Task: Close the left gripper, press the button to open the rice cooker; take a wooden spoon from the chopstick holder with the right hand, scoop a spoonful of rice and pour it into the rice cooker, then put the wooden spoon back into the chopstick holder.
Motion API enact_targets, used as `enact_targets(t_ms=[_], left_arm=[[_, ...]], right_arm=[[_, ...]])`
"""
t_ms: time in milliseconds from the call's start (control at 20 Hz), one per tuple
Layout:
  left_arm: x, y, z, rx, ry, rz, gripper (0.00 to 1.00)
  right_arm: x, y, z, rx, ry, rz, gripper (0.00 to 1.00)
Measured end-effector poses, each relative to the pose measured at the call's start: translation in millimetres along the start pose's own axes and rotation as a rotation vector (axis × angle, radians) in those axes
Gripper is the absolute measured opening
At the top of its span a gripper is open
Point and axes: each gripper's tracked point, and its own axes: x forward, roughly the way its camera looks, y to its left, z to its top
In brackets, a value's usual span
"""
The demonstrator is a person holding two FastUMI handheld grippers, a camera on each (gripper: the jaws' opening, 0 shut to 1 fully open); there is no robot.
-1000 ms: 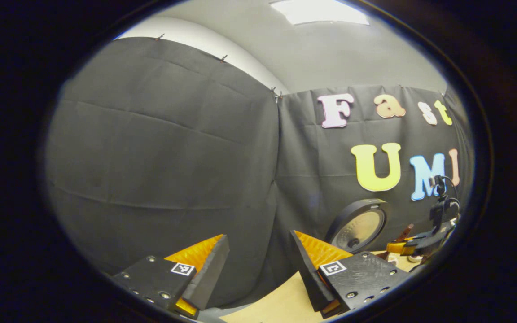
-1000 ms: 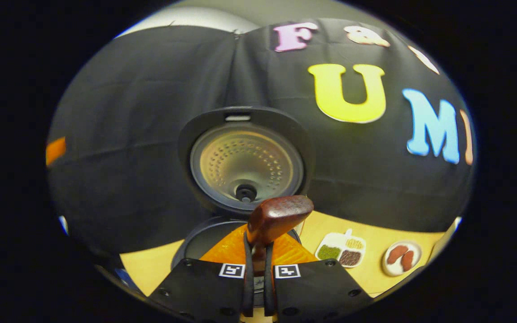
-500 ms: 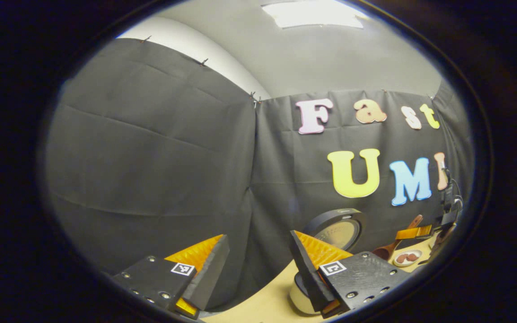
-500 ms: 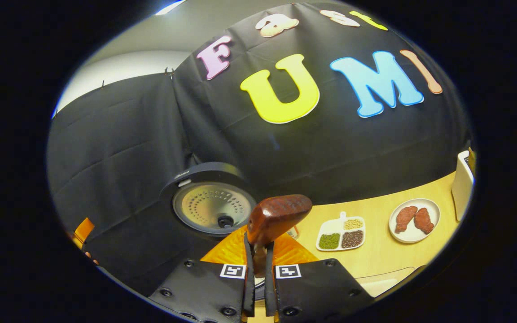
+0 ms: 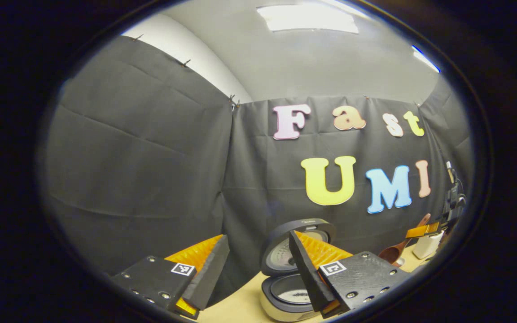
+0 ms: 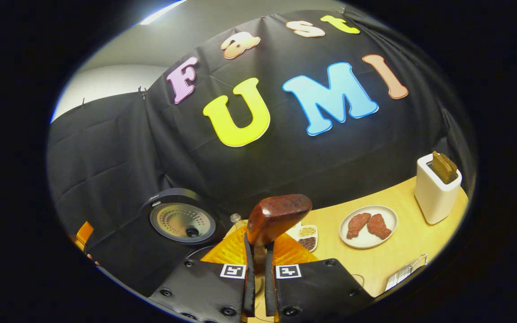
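Wooden spoon [image 6: 278,214], dark and glossy, sits clamped between the two fingers of my right hand-held gripper [image 6: 258,251]; I see its rounded end rising just ahead of the fingertips, and I cannot tell whether any rice remains on it. From the left gripper view the same spoon [image 5: 393,252] shows far off at the right edge.

To the left of the spoon stands the rice cooker [image 6: 182,222] with its lid raised, so the button step looks done. My left hand-held gripper [image 5: 258,264] is spread wide with nothing between its fingers, held near the open rice cooker [image 5: 292,287].

Farther right on the desk [image 6: 402,246] lie a small divided dish of grains [image 6: 307,237], a plate with two brown pieces [image 6: 368,226], and a white toaster [image 6: 435,193] holding a slice. I cannot pick out the chopstick holder.

My guess is the spoon is headed back to the holder. The risk: the grip is narrow and near one end, so the spoon could pivot, miss the holder's mouth, or knock it over.
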Motion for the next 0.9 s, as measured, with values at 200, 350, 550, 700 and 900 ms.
enact_targets(t_ms=[200, 350, 550, 700, 900], left_arm=[[0, -34, -3, -0.017, 0.006, -0.047, 0.83], [0, -54, -1, -0.016, 0.009, -0.077, 0.84], [3, -83, 1, -0.025, 0.005, -0.108, 0.83], [0, -100, 2, -0.028, 0.004, -0.130, 0.84], [1, -127, 3, -0.025, 0.007, -0.165, 0.83]], right_arm=[[-25, -32, 12, 0.023, -0.020, -0.063, 0.10], [-44, -61, 20, 0.023, -0.037, -0.118, 0.10], [-66, -95, 25, 0.023, -0.050, -0.178, 0.10], [-83, -123, 27, 0.015, -0.056, -0.229, 0.10], [-106, -159, 21, 0.012, -0.046, -0.296, 0.10]])
